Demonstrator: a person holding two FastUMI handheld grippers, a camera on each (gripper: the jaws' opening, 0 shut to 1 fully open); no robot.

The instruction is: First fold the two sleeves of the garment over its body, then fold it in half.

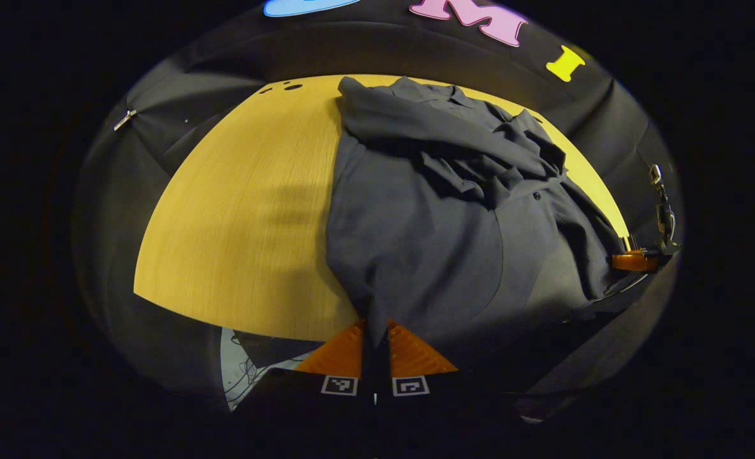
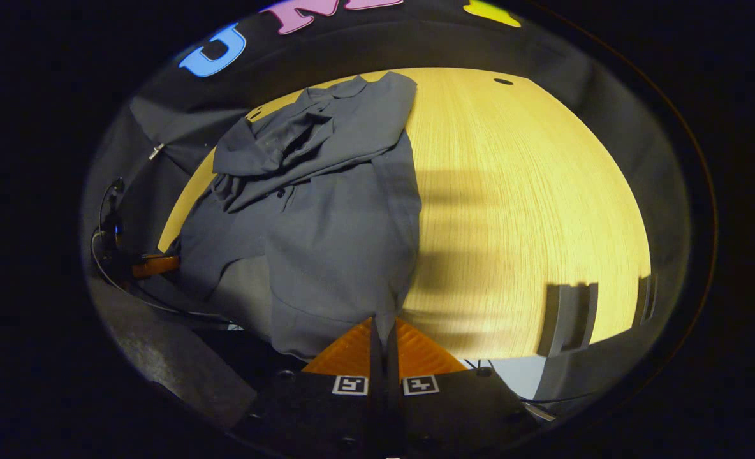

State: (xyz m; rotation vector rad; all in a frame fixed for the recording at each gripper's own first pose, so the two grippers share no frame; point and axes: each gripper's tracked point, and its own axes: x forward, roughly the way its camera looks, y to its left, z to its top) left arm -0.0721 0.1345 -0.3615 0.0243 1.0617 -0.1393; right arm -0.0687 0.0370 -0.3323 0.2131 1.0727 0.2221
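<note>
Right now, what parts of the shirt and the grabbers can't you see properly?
- Left gripper view: the dark grey button-up shirt has its near hem running off the yellow wooden table; the left gripper's orange fingers cover that corner.
- Same view: the sleeves are bunched in dark folds near the collar, so their ends are lost.
- Right gripper view: the right gripper hides the hem corner it pinches.
- Both views: the other gripper is too small to judge.

The garment (image 1: 428, 210) on the table (image 1: 237, 217) is viewed closely from opposite hem corners, each view facing the collar.
</note>
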